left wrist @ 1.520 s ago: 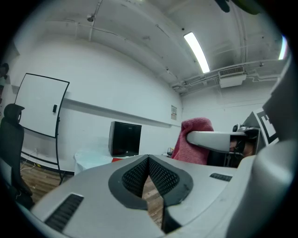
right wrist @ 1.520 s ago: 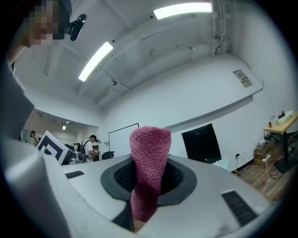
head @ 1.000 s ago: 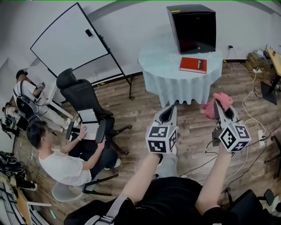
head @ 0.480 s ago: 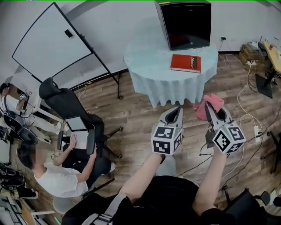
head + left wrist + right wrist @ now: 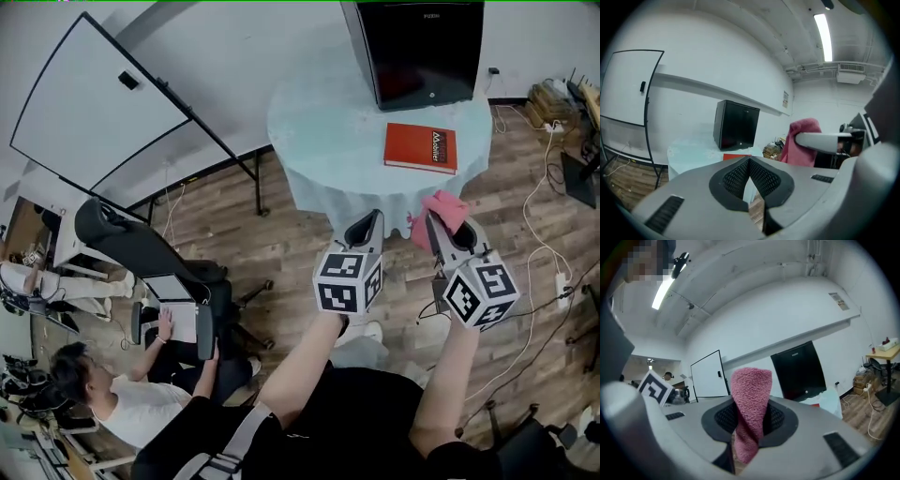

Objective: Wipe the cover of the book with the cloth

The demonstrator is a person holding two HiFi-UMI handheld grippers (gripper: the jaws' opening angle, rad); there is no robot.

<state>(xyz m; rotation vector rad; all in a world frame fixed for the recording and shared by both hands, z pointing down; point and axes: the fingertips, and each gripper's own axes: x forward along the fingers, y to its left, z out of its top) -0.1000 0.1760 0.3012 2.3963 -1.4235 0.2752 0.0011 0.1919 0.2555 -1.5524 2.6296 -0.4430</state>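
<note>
Both near table [image 5: 319, 122] edge: L gripper [image 5: 367, 219] jaws pressed together, nothing between; R gripper [image 5: 435, 225] pinching pink cloth [image 5: 448, 206]. Red book [image 5: 421, 147] flat on table, just before black box [image 5: 422, 47].

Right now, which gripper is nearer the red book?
Right. The right gripper, shut on the pink cloth, is just below the book in the head view; the left gripper, shut and empty, is further off to its left.
</note>
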